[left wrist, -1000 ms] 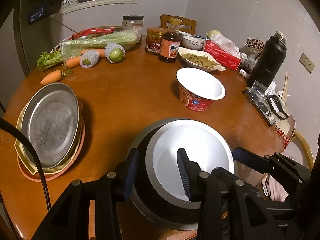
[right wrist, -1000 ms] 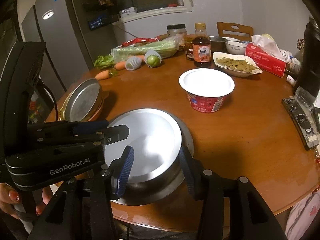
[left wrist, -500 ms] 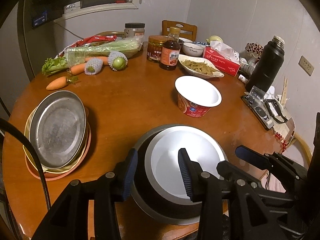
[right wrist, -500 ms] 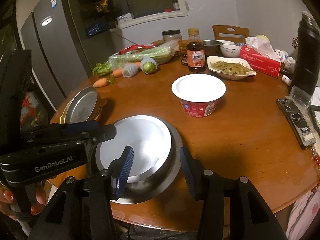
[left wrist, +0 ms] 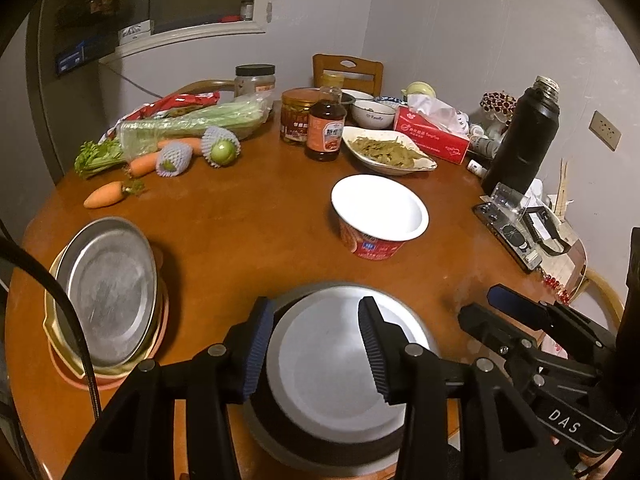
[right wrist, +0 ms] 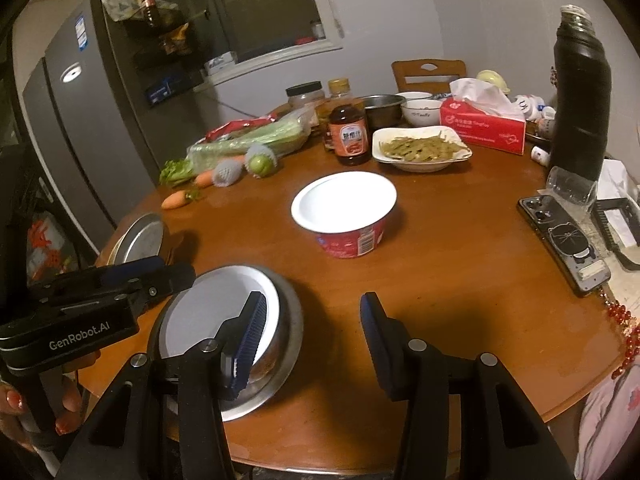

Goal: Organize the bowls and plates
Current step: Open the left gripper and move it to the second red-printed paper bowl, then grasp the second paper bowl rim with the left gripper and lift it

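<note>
At the near table edge: white bowl [left wrist: 332, 364] nested inside a larger steel bowl [left wrist: 264, 424], both resting on the round wooden table [left wrist: 248, 232]
Left gripper [left wrist: 316, 344]: jaws have just been opening; parted, above the white bowl, which shows between the blue pads; pads appear clear of its rim, though depth is hard to judge
Right gripper [right wrist: 310, 336]: jaws parted, nothing gripped; left pad overlaps the bowl rim in view, right pad over bare wood
Plate stack [left wrist: 108, 292]: steel plate on top of a yellow and a pink one, left of the bowls, well apart
Instant-noodle cup [left wrist: 378, 220]: upright, mid-table, beyond the bowls
Far side: sauce bottle [left wrist: 326, 132], dish of greens [left wrist: 386, 152]
</note>
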A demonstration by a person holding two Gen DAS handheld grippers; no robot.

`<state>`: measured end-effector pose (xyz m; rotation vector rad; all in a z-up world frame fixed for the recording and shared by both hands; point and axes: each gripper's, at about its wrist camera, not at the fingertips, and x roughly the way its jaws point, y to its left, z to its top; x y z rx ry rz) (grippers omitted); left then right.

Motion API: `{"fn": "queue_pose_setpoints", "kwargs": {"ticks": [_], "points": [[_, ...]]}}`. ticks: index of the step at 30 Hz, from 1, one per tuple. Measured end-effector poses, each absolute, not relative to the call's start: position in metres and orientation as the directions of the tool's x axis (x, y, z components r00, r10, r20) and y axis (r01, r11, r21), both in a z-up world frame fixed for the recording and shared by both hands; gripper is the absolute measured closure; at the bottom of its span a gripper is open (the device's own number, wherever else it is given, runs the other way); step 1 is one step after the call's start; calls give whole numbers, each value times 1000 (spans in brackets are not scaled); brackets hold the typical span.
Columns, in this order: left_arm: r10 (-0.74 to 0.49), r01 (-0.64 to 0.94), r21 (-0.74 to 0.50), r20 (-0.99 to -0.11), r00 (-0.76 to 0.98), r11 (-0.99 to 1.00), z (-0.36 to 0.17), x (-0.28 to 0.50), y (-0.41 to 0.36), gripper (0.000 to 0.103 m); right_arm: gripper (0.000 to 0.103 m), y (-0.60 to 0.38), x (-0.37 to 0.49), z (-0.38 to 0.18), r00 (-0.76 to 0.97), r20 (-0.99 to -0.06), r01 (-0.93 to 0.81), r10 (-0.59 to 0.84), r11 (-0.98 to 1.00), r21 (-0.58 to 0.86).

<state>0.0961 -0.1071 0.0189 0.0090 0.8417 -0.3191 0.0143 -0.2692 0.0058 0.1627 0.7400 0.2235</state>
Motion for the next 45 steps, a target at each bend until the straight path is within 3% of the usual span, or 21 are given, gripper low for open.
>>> {"fn": "queue_pose_setpoints", "kwargs": {"ticks": [23,45], "points": [[-299,364,-83,-747,594,928,23,170,-139,57,48,-290,75,20,749,-629,-89,210,972,219],[-289,366,-92,-798,529,926,9,227,-167,57,48,-304,133,2,706,-680,-50,199,971,232]]}}
